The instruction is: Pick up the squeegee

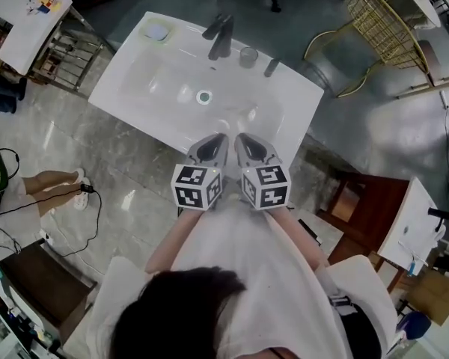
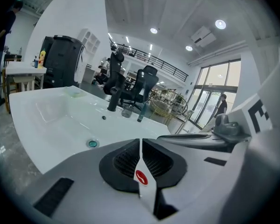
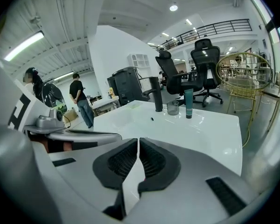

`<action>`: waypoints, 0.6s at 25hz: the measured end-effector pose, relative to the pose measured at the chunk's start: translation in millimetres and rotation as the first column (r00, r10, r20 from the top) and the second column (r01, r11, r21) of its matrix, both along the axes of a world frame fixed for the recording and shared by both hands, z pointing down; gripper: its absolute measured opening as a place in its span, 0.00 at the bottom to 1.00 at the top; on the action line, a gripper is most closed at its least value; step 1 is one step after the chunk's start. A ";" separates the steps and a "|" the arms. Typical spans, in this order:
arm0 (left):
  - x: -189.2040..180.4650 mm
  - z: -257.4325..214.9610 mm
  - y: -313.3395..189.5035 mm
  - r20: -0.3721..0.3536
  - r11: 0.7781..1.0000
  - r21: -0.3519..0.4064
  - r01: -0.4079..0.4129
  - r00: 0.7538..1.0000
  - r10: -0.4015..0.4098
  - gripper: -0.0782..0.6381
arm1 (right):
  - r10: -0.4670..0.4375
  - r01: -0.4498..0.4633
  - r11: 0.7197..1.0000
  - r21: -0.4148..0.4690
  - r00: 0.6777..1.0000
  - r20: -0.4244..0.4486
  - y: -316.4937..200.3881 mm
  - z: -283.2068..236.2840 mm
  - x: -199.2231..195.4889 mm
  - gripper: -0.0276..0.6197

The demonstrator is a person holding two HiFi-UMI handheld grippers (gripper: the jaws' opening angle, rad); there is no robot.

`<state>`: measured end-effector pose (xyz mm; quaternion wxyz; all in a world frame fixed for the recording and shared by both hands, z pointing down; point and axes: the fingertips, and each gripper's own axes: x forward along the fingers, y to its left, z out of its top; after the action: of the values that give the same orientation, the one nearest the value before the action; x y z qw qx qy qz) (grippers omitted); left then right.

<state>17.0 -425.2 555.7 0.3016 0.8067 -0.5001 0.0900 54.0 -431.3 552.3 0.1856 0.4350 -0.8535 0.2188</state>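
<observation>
WASHBASIN, MID-REACH: A person at a white washbasin [image 1: 127, 81] holds the left gripper [image 1: 215, 142] and right gripper [image 1: 244, 142] side by side over its near rim, well short of the dark tap [image 1: 220, 36]. Both pairs of jaws are pressed together with nothing between them. The squeegee [image 3: 189, 103] is hard to make out at this range. It is probably the slim teal upright piece standing to the right of the tap, with a small glass [image 3: 172, 108] between it and the tap. The danger likely lies there. Jaws that arrive closed, or open late, would push the piece over on the glossy ledge. It could then skid off the back or into the bowl below the tap. A wide approach from the tap side could clip the glass and tip it. A pinch high on so narrow a thing may also let it swing or slip.
</observation>
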 end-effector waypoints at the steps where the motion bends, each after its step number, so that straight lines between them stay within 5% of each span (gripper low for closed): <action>1: -2.5 2.0 -3.4 0.001 1.000 -0.010 -0.006 1.000 0.006 0.16 | 0.004 -0.004 1.000 -0.011 1.000 -0.003 -4.5 2.0 -2.7 0.09; 13: -26.5 17.2 -48.1 -0.006 0.994 -0.068 -0.088 0.996 0.088 0.16 | 0.069 -0.076 0.992 -0.103 0.996 -0.064 -41.1 24.6 -17.1 0.09; 15: -31.2 20.9 -56.4 -0.003 0.993 -0.077 -0.090 0.996 0.090 0.16 | 0.063 -0.073 0.988 -0.133 0.995 -0.074 -46.8 32.9 -19.3 0.16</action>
<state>-14.2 -481.6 576.6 0.3283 0.8162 -0.4594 0.1229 34.7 -478.1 585.2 0.2368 0.4575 -0.8144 0.2672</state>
